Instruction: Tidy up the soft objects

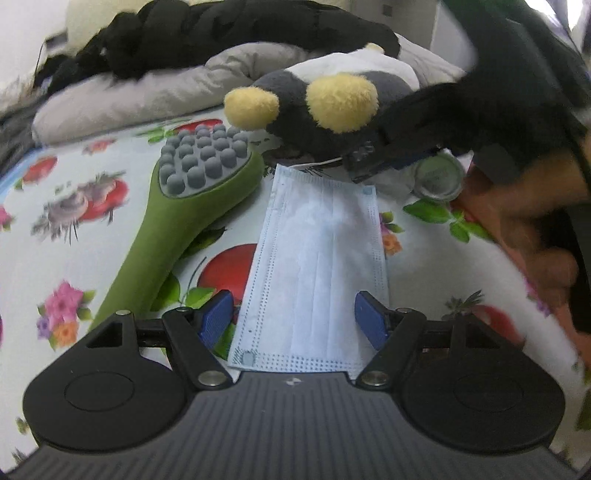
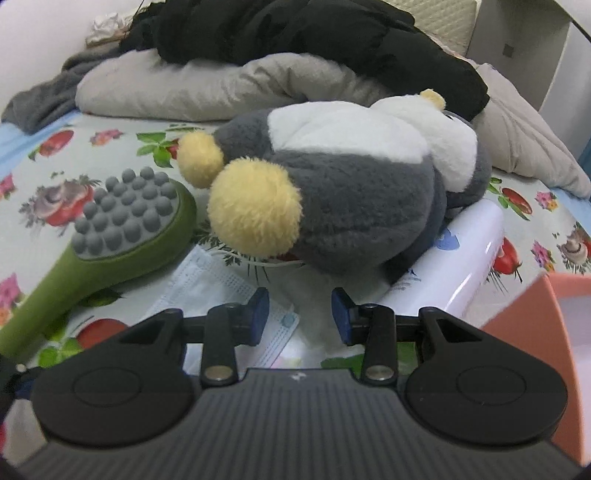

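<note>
Blue pads of the left tool (image 1: 293,319) stood wide apart, straddling the near end of the face mask (image 1: 317,266) without pressing it. Mask lay flat on the flowered bedsheet (image 1: 74,221), long axis running away from the left wrist camera, far short edge near the plush toy (image 1: 321,107). Just left of the mask, green massage brush (image 1: 184,206), handle toward the camera, grey-nubbed head pointing away and slightly right, close to the toy's yellow feet.

Right tool (image 2: 300,314) had its jaws partly open, nothing clamped; white fabric and a corner of the mask (image 2: 225,288) lay under the gap. In the left wrist view, right tool (image 1: 373,162) reached in from the right, tips at the toy's underside; contact not clear. A hand (image 1: 524,221) held it, blurred.

Pink bin (image 2: 532,332) at right edge of the right wrist view, only a corner seen, contents cannot tell.

Plush toy (image 2: 351,192), grey and white, lay on its side, yellow feet toward the camera, long axis running back and right. It rested partly on a white bottle (image 2: 454,266) that angled away to the right; round cap end (image 1: 437,177) in the left view is probably the same bottle.

Behind: beige quilt (image 2: 221,85), then black garment (image 2: 295,33) piled on top.
</note>
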A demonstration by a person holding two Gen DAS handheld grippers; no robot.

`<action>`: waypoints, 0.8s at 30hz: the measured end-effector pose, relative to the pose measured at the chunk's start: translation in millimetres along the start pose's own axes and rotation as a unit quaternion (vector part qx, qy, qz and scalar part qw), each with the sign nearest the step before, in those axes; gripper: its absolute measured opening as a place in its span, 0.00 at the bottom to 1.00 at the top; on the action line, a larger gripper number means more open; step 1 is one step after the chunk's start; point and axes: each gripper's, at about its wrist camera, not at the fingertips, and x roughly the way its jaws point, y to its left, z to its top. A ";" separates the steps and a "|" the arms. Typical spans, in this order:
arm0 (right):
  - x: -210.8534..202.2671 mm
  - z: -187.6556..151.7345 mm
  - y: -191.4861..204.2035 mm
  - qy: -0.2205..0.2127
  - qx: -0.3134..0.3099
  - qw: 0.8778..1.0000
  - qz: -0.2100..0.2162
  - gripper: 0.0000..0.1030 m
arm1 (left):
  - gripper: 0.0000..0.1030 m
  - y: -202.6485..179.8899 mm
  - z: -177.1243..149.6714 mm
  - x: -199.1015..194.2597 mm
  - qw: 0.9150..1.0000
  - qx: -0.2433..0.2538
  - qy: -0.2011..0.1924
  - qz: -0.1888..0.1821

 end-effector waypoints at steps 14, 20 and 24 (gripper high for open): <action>16.1 6.9 -0.4 0.033 -0.005 0.999 -0.030 0.19 | 0.08 7.0 5.0 -5.7 0.998 -0.056 0.017 -0.031; -9.0 2.1 0.3 0.027 0.011 0.999 -0.014 0.18 | 0.06 14.7 -1.3 -23.5 0.993 -0.104 0.024 -0.044; -29.6 -2.4 3.8 0.022 0.021 1.000 0.001 0.18 | 0.05 14.0 -6.3 -44.8 0.992 -0.118 0.020 -0.038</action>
